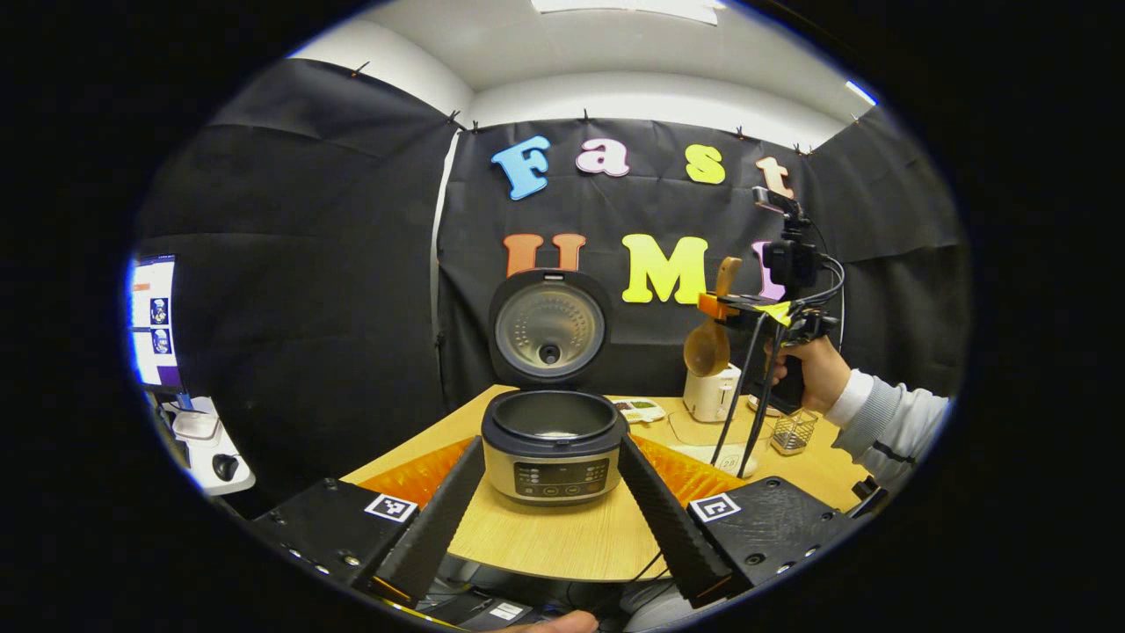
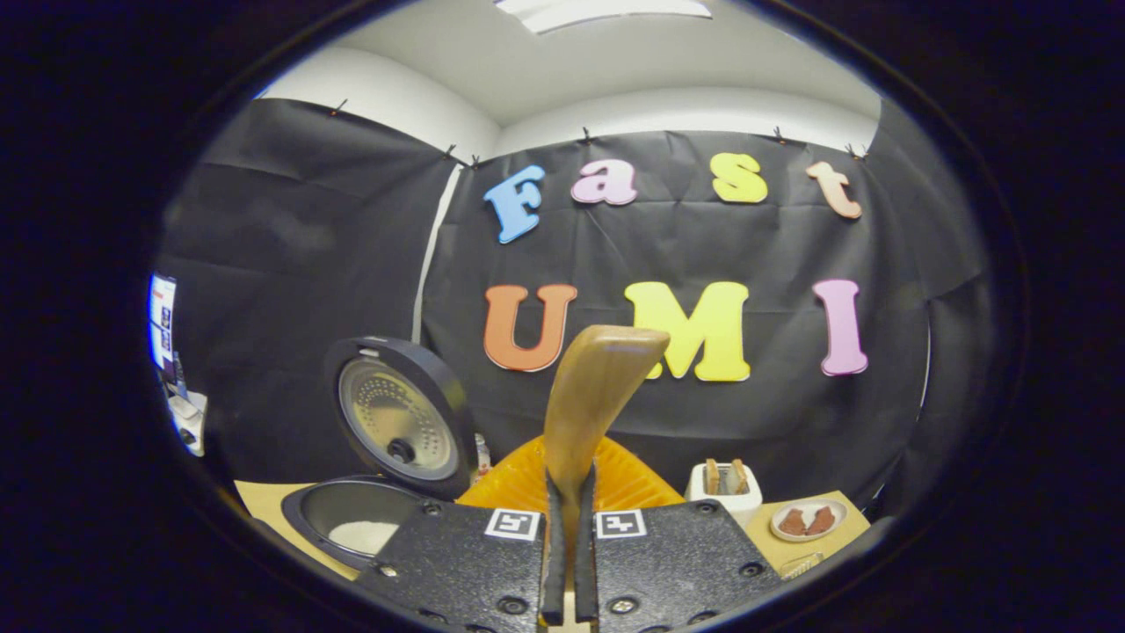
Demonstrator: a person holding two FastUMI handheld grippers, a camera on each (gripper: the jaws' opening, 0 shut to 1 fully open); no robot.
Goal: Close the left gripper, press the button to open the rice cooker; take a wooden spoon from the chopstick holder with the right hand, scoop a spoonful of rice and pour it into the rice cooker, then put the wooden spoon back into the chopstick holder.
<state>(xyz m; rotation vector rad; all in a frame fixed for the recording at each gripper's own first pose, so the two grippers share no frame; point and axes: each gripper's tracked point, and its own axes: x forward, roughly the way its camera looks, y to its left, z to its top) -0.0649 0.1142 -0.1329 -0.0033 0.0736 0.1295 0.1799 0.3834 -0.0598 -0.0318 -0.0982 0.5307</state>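
Your left gripper (image 1: 552,519) holds its jaws spread at the table (image 1: 562,536) edge, framing the open cooker (image 1: 552,444). Your right gripper (image 2: 568,536) has its jaws pinching the spoon (image 2: 591,396) handle, lifted above the table right of the cooker, bowl hanging down. Farther off stand a toaster (image 1: 710,394) and wire holder (image 1: 794,431).

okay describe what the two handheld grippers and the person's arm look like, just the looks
Left gripper: black textured blocks, each bearing a square black-and-white marker, with ridged fingers. Right gripper: the same black blocks and markers; from afar it shows orange and yellow parts, a camera on top, and black cables hanging down. The person's sleeve is light grey with a white cuff.
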